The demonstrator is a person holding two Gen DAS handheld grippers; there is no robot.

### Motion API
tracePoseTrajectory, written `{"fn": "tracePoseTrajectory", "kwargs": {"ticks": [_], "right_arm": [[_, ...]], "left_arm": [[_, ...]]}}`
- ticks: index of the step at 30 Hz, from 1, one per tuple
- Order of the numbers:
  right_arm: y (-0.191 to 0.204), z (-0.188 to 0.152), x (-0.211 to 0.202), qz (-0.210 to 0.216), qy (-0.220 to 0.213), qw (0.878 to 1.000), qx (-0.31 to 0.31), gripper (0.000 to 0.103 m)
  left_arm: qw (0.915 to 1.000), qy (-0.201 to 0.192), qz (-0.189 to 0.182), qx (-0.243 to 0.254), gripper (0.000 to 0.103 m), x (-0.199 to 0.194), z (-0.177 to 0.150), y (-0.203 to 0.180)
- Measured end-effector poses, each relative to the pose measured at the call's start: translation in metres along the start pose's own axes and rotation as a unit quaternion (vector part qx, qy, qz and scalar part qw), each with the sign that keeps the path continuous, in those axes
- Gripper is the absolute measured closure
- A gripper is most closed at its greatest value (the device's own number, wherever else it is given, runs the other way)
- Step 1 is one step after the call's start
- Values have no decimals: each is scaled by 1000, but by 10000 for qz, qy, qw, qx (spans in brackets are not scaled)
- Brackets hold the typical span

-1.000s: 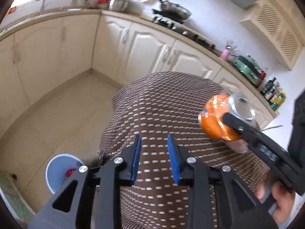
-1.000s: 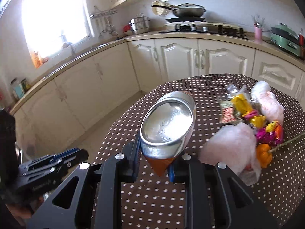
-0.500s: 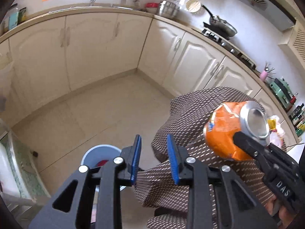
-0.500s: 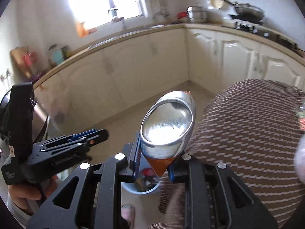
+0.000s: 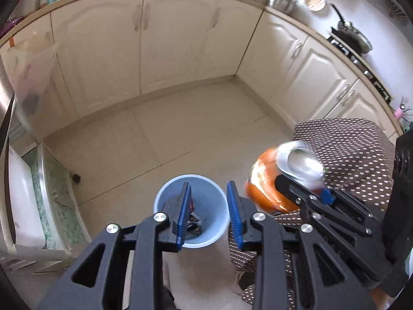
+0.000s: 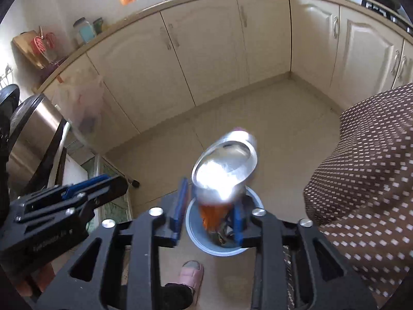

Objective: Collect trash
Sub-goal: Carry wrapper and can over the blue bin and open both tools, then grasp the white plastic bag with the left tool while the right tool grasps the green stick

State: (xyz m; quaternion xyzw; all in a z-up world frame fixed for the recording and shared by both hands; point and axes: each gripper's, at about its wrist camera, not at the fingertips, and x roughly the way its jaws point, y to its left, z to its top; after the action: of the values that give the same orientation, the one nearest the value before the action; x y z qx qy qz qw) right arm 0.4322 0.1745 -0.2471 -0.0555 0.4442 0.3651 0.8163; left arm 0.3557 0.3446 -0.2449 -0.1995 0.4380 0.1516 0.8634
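so in about a second the view swings off the dotted worktop [image 6: 366, 170] and onto the floor, and now the right tongs [image 6: 209, 211] sit right above the blue bin [image 6: 191, 230]. a second back the orange can [image 6: 222, 178] was clamped tight, but now the blue pads look spread wider than it, so i think it's just been let go and is dropping. the can looks crushed, with a blurry shiny silver end, and there's already some trash in the bin. the left tongs [image 5: 207, 213] are open and empty beside it.
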Motion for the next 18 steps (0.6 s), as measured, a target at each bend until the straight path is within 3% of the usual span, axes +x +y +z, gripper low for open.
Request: {"fn": "tracePoseTrajectory", "kwargs": {"ticks": [1,5,8,13,18], "right_arm": [[-1,2,1,-43,-15,10000,3,55],[-3,5,-5,-162,-110,9998,-70,55],[-9,6,-35,-467,-371,9982,-43,55],[-25,-2,-121,-869,-1074,9904,54,52],[-58,-25,-205,-1128,-1551,9808,341,50]], "left_arm": [[10000,11,7,-3,74,3,2,1],[10000,-9,-23,60,74,4,7,-4],[9998,-92,-82,143,74,-7,8,-22],[9976,-393,-344,465,70,-47,3,-66],[9877,-723,-900,1056,67,-95,-9,-142]]}}
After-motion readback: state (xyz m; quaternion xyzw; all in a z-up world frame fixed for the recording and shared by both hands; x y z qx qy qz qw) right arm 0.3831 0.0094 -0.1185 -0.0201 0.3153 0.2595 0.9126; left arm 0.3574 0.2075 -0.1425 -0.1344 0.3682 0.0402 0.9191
